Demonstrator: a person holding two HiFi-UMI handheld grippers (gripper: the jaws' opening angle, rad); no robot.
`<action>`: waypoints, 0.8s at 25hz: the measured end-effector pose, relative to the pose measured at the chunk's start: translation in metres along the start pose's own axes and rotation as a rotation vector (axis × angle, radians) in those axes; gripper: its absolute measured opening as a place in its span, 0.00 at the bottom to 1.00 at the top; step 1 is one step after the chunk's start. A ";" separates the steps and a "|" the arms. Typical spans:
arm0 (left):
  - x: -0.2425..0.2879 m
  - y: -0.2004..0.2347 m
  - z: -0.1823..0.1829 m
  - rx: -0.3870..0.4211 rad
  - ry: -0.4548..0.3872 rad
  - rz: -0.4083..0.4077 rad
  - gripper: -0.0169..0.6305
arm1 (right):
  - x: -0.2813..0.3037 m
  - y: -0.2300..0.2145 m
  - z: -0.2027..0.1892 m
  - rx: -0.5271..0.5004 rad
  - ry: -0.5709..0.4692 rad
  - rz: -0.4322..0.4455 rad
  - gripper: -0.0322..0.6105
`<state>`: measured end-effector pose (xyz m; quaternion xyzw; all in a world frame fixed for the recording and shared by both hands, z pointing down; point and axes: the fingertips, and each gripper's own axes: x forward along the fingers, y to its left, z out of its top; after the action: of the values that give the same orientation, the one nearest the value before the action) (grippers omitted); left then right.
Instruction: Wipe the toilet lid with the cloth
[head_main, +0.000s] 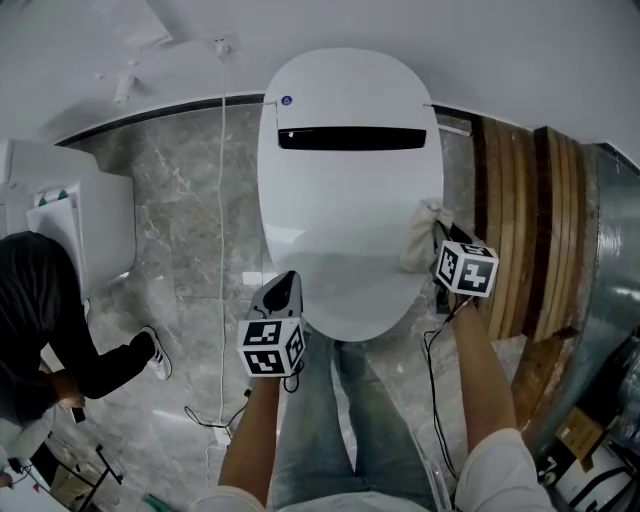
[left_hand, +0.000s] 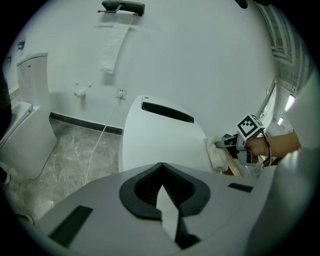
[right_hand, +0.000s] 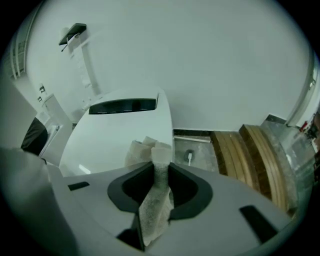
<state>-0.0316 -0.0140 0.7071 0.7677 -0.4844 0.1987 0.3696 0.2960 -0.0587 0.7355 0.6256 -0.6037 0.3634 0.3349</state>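
Observation:
The white toilet lid (head_main: 345, 200) lies closed in the middle of the head view. A pale cloth (head_main: 420, 238) hangs bunched at the lid's right edge, and my right gripper (head_main: 441, 236) is shut on it. In the right gripper view the cloth (right_hand: 156, 200) runs up between the jaws, over the lid (right_hand: 120, 130). My left gripper (head_main: 284, 291) hovers at the lid's front left rim, shut and holding nothing. The left gripper view looks past the left gripper (left_hand: 161, 172) along the lid (left_hand: 160, 145) to the cloth (left_hand: 216, 155) and the right gripper (left_hand: 226, 143).
A person in black (head_main: 45, 320) crouches at the left, beside another white fixture (head_main: 95, 215). A thin cable (head_main: 222, 250) runs down the wall and over the marble floor. Curved wooden boards (head_main: 525, 230) stand to the right of the toilet. My legs are just in front of it.

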 end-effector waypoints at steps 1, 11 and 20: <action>-0.002 0.001 -0.001 0.000 -0.001 0.004 0.05 | -0.003 0.000 0.001 0.008 -0.007 0.006 0.20; -0.050 0.033 0.001 -0.059 -0.151 0.105 0.05 | -0.092 0.191 -0.012 0.166 -0.067 0.510 0.20; -0.069 0.058 -0.005 -0.122 -0.169 0.179 0.05 | -0.033 0.289 -0.066 0.166 0.078 0.558 0.20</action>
<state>-0.1143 0.0162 0.6860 0.7114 -0.5916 0.1357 0.3543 0.0037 0.0009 0.7354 0.4464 -0.7072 0.5133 0.1927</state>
